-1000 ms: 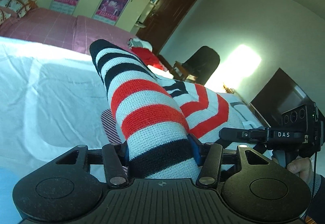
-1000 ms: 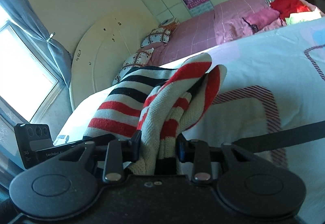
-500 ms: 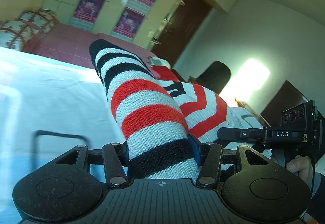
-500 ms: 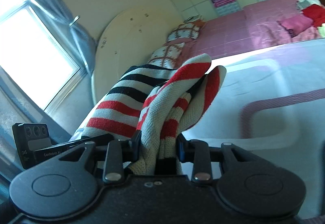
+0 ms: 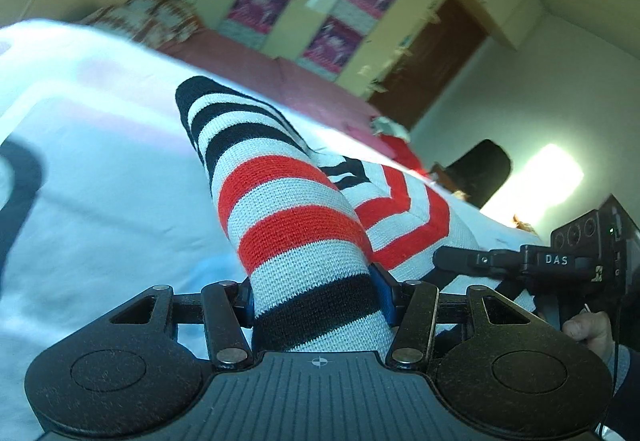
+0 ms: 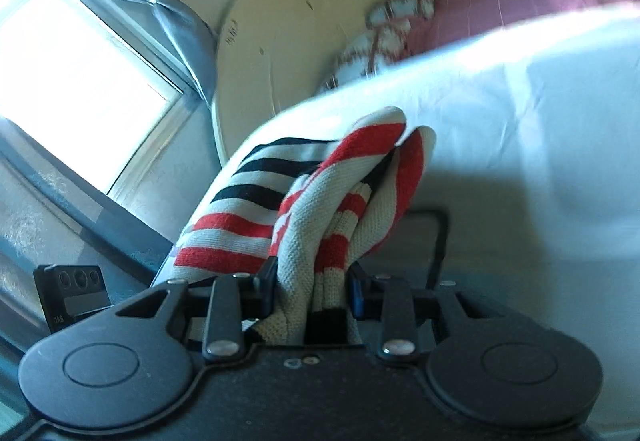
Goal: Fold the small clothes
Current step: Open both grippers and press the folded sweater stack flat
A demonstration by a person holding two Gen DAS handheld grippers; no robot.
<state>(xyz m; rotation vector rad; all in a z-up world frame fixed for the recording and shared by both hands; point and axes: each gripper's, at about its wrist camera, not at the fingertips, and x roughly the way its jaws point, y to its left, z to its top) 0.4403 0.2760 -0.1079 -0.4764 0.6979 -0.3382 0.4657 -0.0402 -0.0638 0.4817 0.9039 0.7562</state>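
Observation:
A small knitted garment with red, black and white stripes is held up between both grippers above the white bed sheet. My left gripper is shut on one striped end of it. My right gripper is shut on a bunched, folded-over end of the same garment. The other gripper shows at the right of the left wrist view and at the lower left of the right wrist view. Both views are blurred by motion.
A pink bed with patterned pillows lies behind the white sheet. Red clothes lie on it near a brown door. A dark chair stands at the right. A window with a curtain is at the left.
Both grippers have swung with the garment still clamped: the room has shifted in both views, the window side grows in the right view and the sheet's dark pattern line moves left in the left view.

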